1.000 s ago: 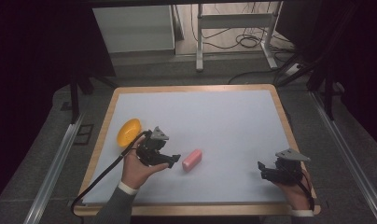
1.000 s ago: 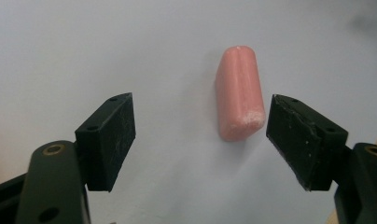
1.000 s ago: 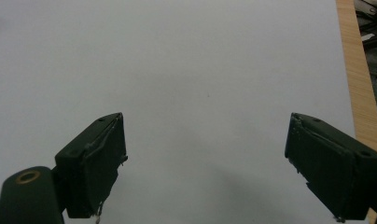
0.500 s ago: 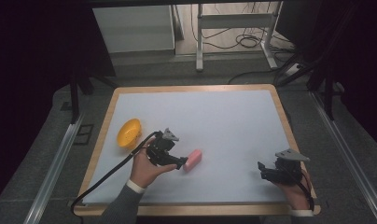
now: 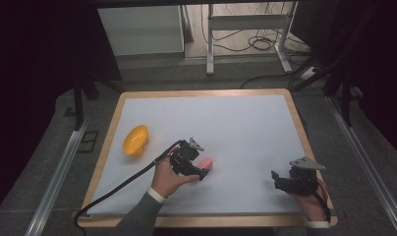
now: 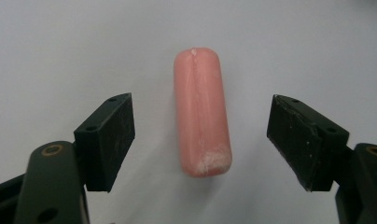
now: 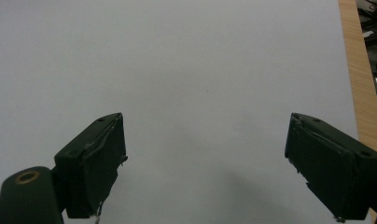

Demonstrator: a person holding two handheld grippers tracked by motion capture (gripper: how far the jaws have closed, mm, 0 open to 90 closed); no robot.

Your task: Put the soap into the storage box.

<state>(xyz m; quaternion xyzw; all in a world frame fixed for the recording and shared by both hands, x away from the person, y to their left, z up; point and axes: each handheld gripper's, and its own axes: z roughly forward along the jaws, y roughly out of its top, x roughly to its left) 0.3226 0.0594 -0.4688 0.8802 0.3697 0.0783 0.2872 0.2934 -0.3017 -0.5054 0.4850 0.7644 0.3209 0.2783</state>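
So the pink sausage (image 6: pixel 202 112) is lying flat on the white worktop (image 5: pixel 245 123), roughly mid-width and toward the near side. In the high view its long axis runs on a slant, near end lower left, far end pointing up and to the right, toward the far right corner. In the left gripper view it runs straight away from the camera, lined up with the way the tongs point, rounded far end up top and a scuffed whitish near end at the bottom (there's also a faint seam down its length).

The left tongs (image 6: pixel 200 140) are spread wide with the sausage sitting in the gap between the two jaws, not touching either one. There's clear white worktop on both sides of it. In the high view the left hand (image 5: pixel 168 176) has the tongs right at the near end of the sausage, cable trailing off toward the near left corner.

The right tongs (image 7: pixel 205 163) are wide apart too, holding nothing, just pointing over bare white surface with the wooden edge of the worktop showing at the right. The right hand (image 5: pixel 312 204) sits near the near right corner, well apart from the sausage.

There's also a yellow bowl (image 5: pixel 135 140) near the left edge, tipped on its side, near the left hand but not touching.
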